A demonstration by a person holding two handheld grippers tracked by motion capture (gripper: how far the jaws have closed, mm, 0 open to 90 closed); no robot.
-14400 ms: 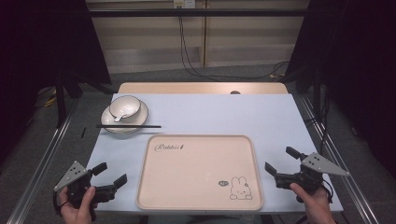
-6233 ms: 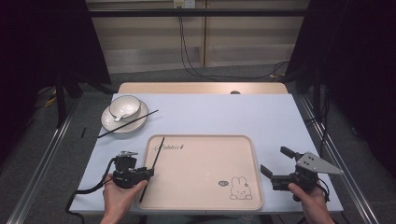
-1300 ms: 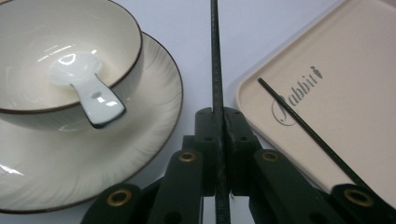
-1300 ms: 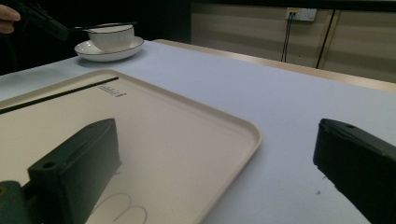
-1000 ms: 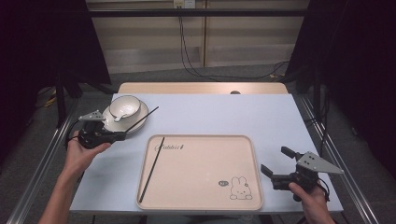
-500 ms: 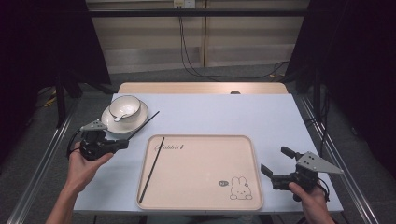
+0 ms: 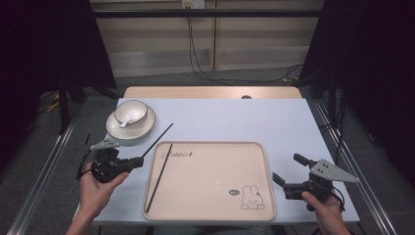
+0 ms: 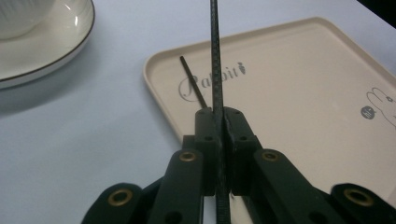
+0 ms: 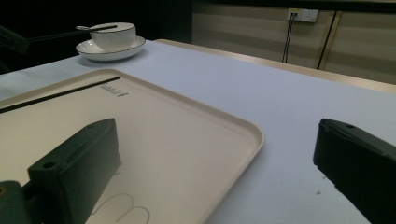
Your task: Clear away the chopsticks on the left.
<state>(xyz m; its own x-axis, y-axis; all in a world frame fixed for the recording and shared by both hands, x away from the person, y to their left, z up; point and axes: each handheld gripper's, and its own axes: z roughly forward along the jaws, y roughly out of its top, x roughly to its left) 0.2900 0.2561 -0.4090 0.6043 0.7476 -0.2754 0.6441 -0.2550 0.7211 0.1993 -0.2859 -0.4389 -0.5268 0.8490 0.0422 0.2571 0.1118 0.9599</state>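
The second chopstick (image 7: pixel 157 140) is now in my left gripper (image 7: pixel 139 160). A second ago that gripper was up beside the plate (image 7: pixel 113 130) where the stick lay against the rim; it has since drawn back toward me and the stick has come with it, off the plate. In the high view it runs from the jaws up and to the right, its far tip over the bare table (image 7: pixel 293 122) just above the tray (image 7: pixel 220 205), near the top left corner. In the left gripper view the jaws are pressed shut on the chopstick (image 8: pixel 215 70), which stands straight up between them, held near its lower end.

The first chopstick (image 7: pixel 159 177) has not moved: it lies inside the tray along the left side, close to the rim. So one is placed and one is in hand, and I judge the work about half done, with the carry to the tray as the step now going.

The bowl (image 7: pixel 130 112) sits on the plate with a spoon (image 7: pixel 124 121) in it, unchanged.

My right gripper (image 7: pixel 290 176) waits at the right of the tray, jaws wide apart and holding nothing, as it was before.

Next I would swing the held stick over the tray and lay it beside the first, keeping the long tip from catching the rim.
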